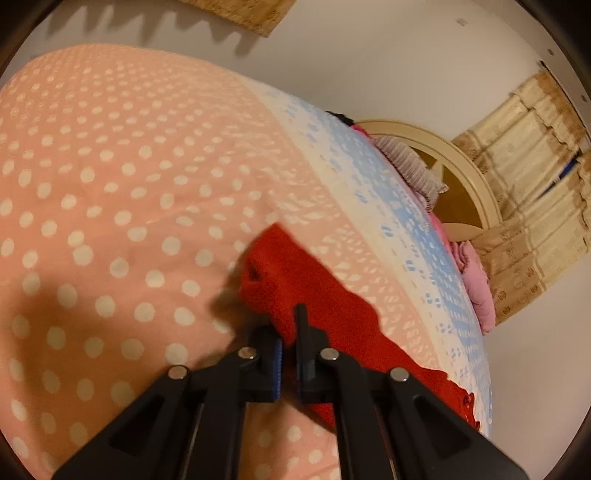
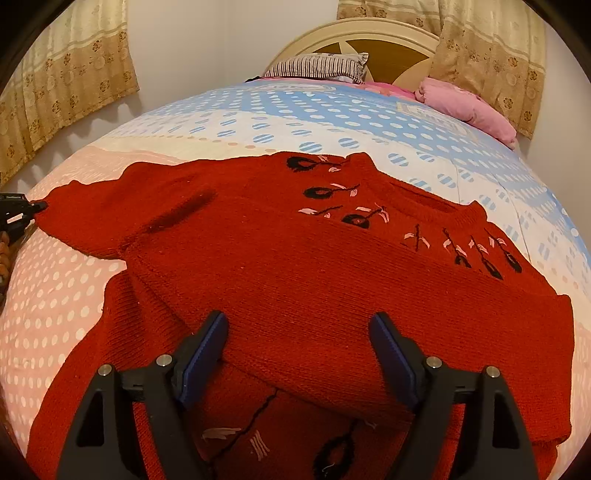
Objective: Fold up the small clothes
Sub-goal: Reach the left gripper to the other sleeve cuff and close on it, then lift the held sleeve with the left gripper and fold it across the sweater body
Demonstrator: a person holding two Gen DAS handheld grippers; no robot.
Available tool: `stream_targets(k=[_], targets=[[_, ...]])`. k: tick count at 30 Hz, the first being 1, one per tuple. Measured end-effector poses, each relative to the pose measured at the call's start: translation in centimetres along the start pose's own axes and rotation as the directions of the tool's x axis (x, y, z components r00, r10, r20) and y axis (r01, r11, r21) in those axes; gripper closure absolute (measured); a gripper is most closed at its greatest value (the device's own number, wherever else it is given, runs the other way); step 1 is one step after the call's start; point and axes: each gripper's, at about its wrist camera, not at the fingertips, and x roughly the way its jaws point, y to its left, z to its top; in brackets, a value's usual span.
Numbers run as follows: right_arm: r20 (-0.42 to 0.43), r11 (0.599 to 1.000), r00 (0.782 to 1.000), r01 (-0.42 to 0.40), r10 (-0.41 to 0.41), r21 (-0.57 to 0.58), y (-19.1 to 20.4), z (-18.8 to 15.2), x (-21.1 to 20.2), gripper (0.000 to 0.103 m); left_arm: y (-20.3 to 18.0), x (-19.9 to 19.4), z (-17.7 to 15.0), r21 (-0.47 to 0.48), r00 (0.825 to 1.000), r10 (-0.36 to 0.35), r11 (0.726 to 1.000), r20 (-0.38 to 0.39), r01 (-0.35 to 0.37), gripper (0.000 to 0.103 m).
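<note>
While the bed (image 2: pixel 295 122) fills both views, its polka-dot bedsheet (image 1: pixel 110 184) runs pink with white dots nearest you and turns white and blue toward the headboard (image 2: pixel 369 33). Patterned beige curtains (image 2: pixel 66 74) hang on both sides of that cream headboard. Spread across the sheet in the right wrist view is the red knit sweater (image 2: pixel 295 266), the thing you are folding. It lies front up, neckline toward the headboard, with black and pink embroidery around the collar. Its lower part is doubled over, so a fold edge crosses just in front of your right gripper and more embroidered red fabric shows underneath. One sleeve reaches out to the left edge of that view.

A pink folded blanket (image 2: pixel 469 107) sits near the headboard on the right, and a striped pillow (image 2: pixel 317 68) leans against it at the middle.

Your left gripper (image 1: pixel 290 350) is clamped on the sweater's sleeve end; the blue pads are nearly together with red knit pinched between them. The same gripper shows at the far left of the right wrist view, touching the sleeve tip. Your right gripper (image 2: pixel 297 354) has its jaws spread wide, empty, sitting over the sweater's folded edge; you cannot tell whether the fingers (image 2: pixel 207 354) touch the fabric.
</note>
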Motion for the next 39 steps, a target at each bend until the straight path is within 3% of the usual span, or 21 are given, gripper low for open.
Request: stream_targets(k=[3, 9, 17, 27, 35, 39], targets=[[-0.003, 1.000, 1.000, -0.025, 0.025, 0.018, -0.5, 0.2, -0.2, 0.022, -1.1, -1.4, 0.4, 0.031, 0.999, -0.029, 0.999, 0.014, 0.029, 0.098], [0.124, 0.999, 0.991, -0.054, 0.053, -0.001, -0.9, 0.5, -5.0, 0.022, -4.4, -3.7, 1.5, 0.102, 0.995, -0.097, 0.991, 0.039, 0.093, 0.099], [0.192, 0.997, 0.979, -0.073, 0.068, 0.016, -2.8, 0.4, -10.8, 0.022, -9.2, -4.6, 1.6, 0.145, 0.982, -0.183, 0.974, 0.038, 0.176, 0.099], [0.195, 0.996, 0.980, -0.059, 0.046, 0.062, -5.2, -2.8, -13.8, 0.022, -16.8, -7.0, 0.9, 0.233, 0.946, -0.325, 0.921, 0.010, 0.314, 0.099], [0.201, 0.996, 0.979, -0.058, 0.044, 0.067, -5.9, -5.2, -15.8, 0.022, -22.1, -7.0, -0.3, 0.261, 0.928, -0.371, 0.893, -0.031, 0.366, 0.099], [0.209, 0.995, 0.977, -0.058, 0.041, 0.075, -6.3, -6.0, -16.7, 0.022, -25.3, -7.7, -1.5, 0.288, 0.908, -0.416, 0.865, -0.043, 0.410, 0.099]])
